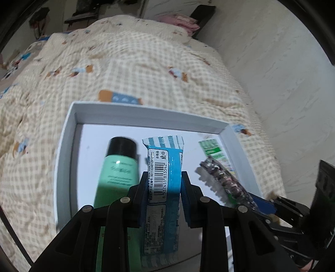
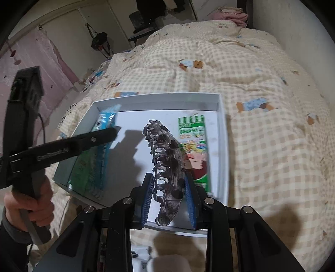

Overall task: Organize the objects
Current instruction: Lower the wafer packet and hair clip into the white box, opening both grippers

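Note:
A white shallow box (image 1: 146,114) (image 2: 222,134) lies on the bed. My left gripper (image 1: 162,177) is shut on a blue snack wrapper (image 1: 165,177) with a barcode, held over the box; the wrapper also shows in the right wrist view (image 2: 104,123). A green tube with a black cap (image 1: 117,167) lies in the box to its left. My right gripper (image 2: 168,184) is shut on a smoky translucent hair claw clip (image 2: 167,163) (image 1: 222,177) over the box. A green snack packet (image 2: 193,142) (image 1: 213,150) lies in the box by its right wall.
The bed carries a beige checked quilt (image 1: 125,67) (image 2: 261,125) with bear prints. A white wall (image 1: 282,62) runs along the right side. Pink folded cloth (image 2: 232,14) lies at the bed's far end. A pink curtain (image 2: 31,62) hangs at the left.

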`<state>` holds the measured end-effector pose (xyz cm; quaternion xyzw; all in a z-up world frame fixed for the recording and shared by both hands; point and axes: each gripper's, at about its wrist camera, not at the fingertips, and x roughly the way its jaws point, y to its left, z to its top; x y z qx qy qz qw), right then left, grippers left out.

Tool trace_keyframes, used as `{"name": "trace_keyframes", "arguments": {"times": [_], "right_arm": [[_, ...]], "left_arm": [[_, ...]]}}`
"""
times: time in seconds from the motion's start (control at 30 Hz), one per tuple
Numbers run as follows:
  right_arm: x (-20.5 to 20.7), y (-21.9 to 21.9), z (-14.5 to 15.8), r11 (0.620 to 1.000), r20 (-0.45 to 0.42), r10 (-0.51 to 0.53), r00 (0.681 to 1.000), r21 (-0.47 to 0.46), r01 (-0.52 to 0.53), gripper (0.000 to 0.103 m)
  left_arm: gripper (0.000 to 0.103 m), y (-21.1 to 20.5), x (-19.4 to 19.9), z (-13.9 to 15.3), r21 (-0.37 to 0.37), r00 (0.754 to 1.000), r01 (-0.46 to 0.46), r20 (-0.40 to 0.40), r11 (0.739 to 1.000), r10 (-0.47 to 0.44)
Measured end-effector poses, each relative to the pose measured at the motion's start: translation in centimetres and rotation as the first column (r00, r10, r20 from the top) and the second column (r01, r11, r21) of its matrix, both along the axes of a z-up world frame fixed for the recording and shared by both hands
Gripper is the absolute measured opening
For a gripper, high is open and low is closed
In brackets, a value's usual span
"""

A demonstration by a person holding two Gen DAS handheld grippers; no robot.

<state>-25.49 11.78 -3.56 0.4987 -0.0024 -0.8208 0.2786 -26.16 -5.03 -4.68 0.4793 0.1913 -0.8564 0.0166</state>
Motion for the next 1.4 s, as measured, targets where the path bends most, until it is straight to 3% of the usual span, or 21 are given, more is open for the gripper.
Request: {"name": "trace_keyframes", "arguments": {"times": [0.17, 0.33, 0.53, 0.73, 0.77, 0.87, 1.07, 1.1, 1.13, 1.17, 1.2, 1.4], "right_arm": [[0.1, -0.6, -0.7, 0.998, -0.02, -0.003, 1.0, 0.067, 0.004, 0.031], [0.2, -0.7, -1.0, 0.986, -0.075, -0.019, 0.997, 0.167, 0.031, 0.031], [0.6, -1.0, -1.1, 0.985, -0.089, 0.01, 0.996, 0.173, 0.006, 0.031], [1.0, -1.3, -1.1, 0.982, -0.095, 0.019, 0.995, 0.189, -0.001, 0.032], [1.0, -1.2, -1.0, 0.983, -0.091, 0.02, 0.996, 0.183, -0.003, 0.033], [1.2, -1.1, -0.8, 0.991, -0.072, 0.036, 0.997, 0.134, -0.026, 0.067], [2.2, -1.5, 0.7, 0.993, -0.11, 0.067, 0.992, 0.102, -0.056, 0.07], [2.3, -1.4, 1.0, 0.994, -0.113, 0.069, 0.991, 0.089, -0.059, 0.071], [2.4, -1.3, 1.3, 0.995, -0.117, 0.07, 0.991, 0.072, -0.062, 0.074], [2.5, -1.2, 1.6, 0.996, -0.123, 0.068, 0.99, 0.061, -0.061, 0.085], [2.7, -1.1, 2.0, 0.997, -0.136, 0.067, 0.988, 0.05, -0.061, 0.09], [4.0, -0.7, 4.8, 0.997, -0.216, 0.082, 0.973, 0.008, -0.082, 0.09]], "left_arm": [[0.031, 0.1, 0.3, 0.1, -0.135, 1.0, -0.002, -0.005, 0.991, 0.001], [0.031, 0.0, 0.4, -0.1, -0.22, 1.0, 0.004, -0.007, 0.976, -0.005], [0.031, 0.2, 0.6, -0.3, -0.199, 1.0, 0.027, -0.006, 0.98, -0.028], [0.031, 0.2, 1.8, -0.1, -0.185, 0.997, 0.037, -0.058, 0.982, -0.048], [0.031, 0.1, 2.0, 0.0, -0.181, 0.996, 0.035, -0.071, 0.983, -0.049], [0.031, 0.1, 2.6, 0.7, -0.185, 0.993, 0.039, -0.105, 0.982, -0.059], [0.035, 0.9, 4.0, 2.7, -0.208, 0.977, 0.056, -0.191, 0.976, -0.097], [0.04, 1.0, 4.3, 3.1, -0.211, 0.972, 0.06, -0.208, 0.976, -0.105], [0.046, 1.1, 4.5, 3.4, -0.212, 0.969, 0.061, -0.221, 0.975, -0.109], [0.047, 1.1, 4.8, 3.7, -0.211, 0.966, 0.059, -0.234, 0.976, -0.109], [0.048, 1.1, 5.0, 4.0, -0.209, 0.963, 0.055, -0.248, 0.976, -0.108], [0.056, 1.0, 6.7, 6.0, -0.23, 0.942, 0.031, -0.319, 0.973, -0.105]]}}
